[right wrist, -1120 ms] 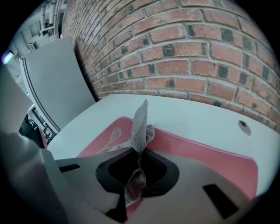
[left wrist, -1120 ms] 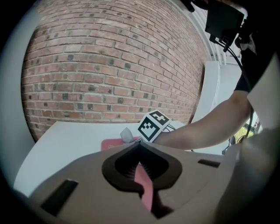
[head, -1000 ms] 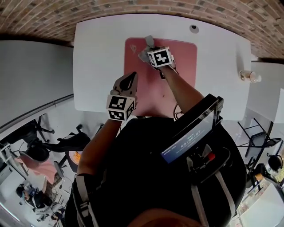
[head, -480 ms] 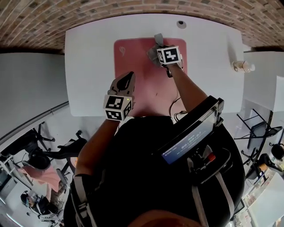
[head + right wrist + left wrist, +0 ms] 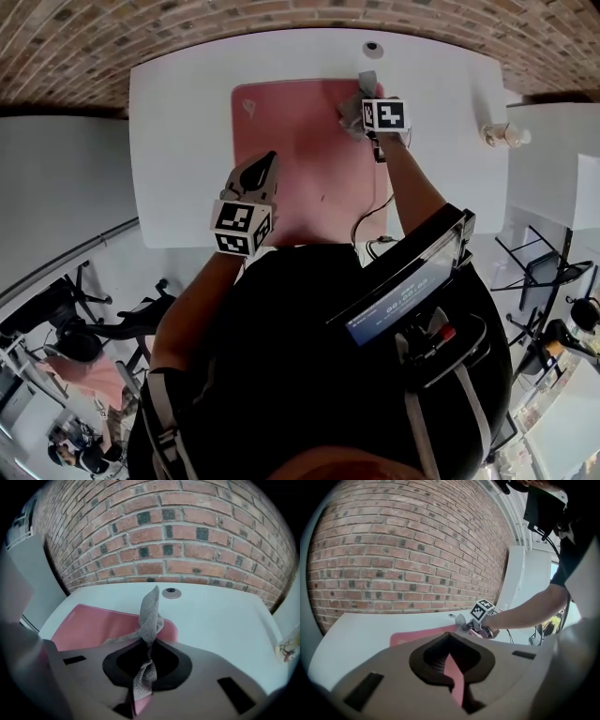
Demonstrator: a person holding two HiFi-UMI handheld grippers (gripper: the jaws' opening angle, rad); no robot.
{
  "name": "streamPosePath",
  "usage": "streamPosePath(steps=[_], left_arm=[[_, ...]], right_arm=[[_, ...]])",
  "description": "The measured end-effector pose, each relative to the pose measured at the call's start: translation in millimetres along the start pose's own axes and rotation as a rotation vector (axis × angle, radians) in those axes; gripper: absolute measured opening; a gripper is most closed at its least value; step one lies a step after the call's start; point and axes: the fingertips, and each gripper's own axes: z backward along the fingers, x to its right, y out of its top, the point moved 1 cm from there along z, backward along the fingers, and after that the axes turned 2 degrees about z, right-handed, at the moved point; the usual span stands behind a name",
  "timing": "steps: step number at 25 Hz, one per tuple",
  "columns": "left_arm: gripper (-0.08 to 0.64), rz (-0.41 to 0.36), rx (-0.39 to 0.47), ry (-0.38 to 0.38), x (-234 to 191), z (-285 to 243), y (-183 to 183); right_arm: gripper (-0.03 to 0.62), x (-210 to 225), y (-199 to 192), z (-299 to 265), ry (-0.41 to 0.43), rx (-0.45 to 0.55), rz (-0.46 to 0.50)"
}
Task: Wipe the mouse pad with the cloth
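A pink mouse pad (image 5: 295, 159) lies on the white table (image 5: 178, 141). My right gripper (image 5: 367, 108) is at the pad's far right corner, shut on a grey cloth (image 5: 359, 101). In the right gripper view the cloth (image 5: 150, 616) runs up out of the gripper (image 5: 145, 667) and hangs over the pad's corner (image 5: 93, 625). My left gripper (image 5: 261, 169) hovers over the pad's near left part, shut with nothing in it. The left gripper view looks past that gripper (image 5: 451, 667) across the pad (image 5: 417, 634) to the right gripper (image 5: 465, 624) and cloth (image 5: 461, 619).
A brick wall (image 5: 281, 19) backs the table. A round cable cap (image 5: 372, 47) sits in the tabletop beyond the pad. A small bottle (image 5: 502, 134) stands at the right. A thin cable (image 5: 370, 220) loops at the table's near edge.
My right gripper has slid to the right along the pad's far edge, dragging the cloth from the middle to the right corner. The left gripper has stayed over the pad's near left.
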Motion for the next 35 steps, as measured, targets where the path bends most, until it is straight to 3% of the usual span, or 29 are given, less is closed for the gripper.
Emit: streamPosePath(steps=[5, 9, 11, 14, 19, 23, 28, 35], left_arm=[[0.000, 0.023, 0.018, 0.035, -6.2, 8.5, 1.4], [0.000, 0.037, 0.037, 0.056, -7.9, 16.8, 2.4], [0.000, 0.039, 0.040, 0.070, -11.1, 24.0, 0.2], [0.000, 0.045, 0.046, 0.110, -20.9, 44.3, -5.6], [0.000, 0.122, 0.078, 0.214, -45.4, 76.4, -10.0], [0.000, 0.155, 0.077, 0.280, -57.2, 98.2, -21.4], [0.000, 0.151, 0.068, 0.319, -60.8, 118.6, -33.2], [0.000, 0.155, 0.059, 0.298, -56.1, 116.7, -38.1]], right_arm=[[0.038, 41.7, -9.3, 12.5, -0.103, -0.015, -0.059], [0.038, 31.9, -0.4, 29.0, -0.102, 0.021, -0.036], [0.038, -0.7, 12.1, 37.8, -0.045, 0.064, -0.016], [0.038, -83.9, 27.2, 38.2, 0.098, 0.101, 0.036], [0.038, -228.9, 26.7, 22.1, 0.355, 0.071, 0.181], [0.038, -304.1, 12.2, 5.0, 0.442, 0.029, 0.264], [0.038, -334.5, -10.0, -13.4, 0.436, -0.035, 0.342], [0.038, -308.4, -24.5, -21.8, 0.396, -0.078, 0.304]])
